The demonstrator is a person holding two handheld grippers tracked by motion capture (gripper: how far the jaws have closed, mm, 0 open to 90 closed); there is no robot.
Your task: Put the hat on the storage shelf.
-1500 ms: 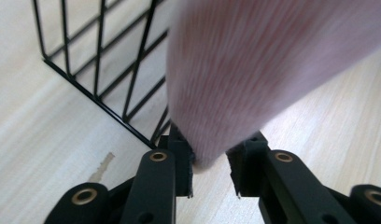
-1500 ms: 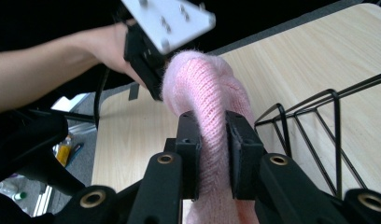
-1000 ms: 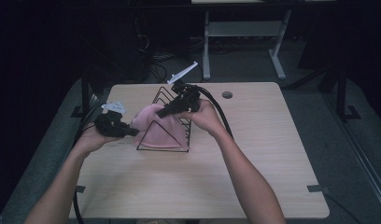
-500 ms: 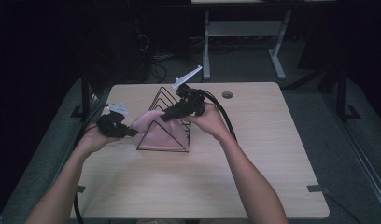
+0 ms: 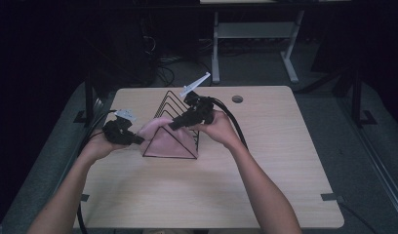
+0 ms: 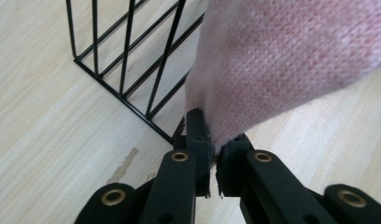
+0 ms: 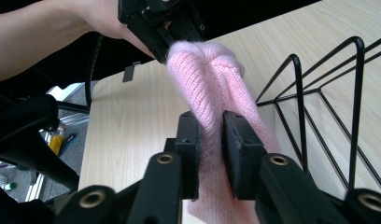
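From the high view, a pink knit cloth (image 5: pixel 160 139) lies draped over the near left end of a black wire rack (image 5: pixel 175 122) standing toward the far middle of the table (image 5: pixel 265 185). The left gripper (image 5: pixel 138 140) meets the cloth's left edge; the right gripper (image 5: pixel 175 125) meets its top.

In the left gripper view, the fingers (image 6: pixel 198 135) are clamped on a corner of the cloth (image 6: pixel 291 60), the rack (image 6: pixel 128 60) just left of it.

In the right gripper view, the fingers (image 7: pixel 188 140) pinch a raised fold of the cloth (image 7: pixel 209 84), having just closed further; the left gripper (image 7: pixel 167 44) grips the fold's far end, and the rack (image 7: pixel 328 116) stands to the right.
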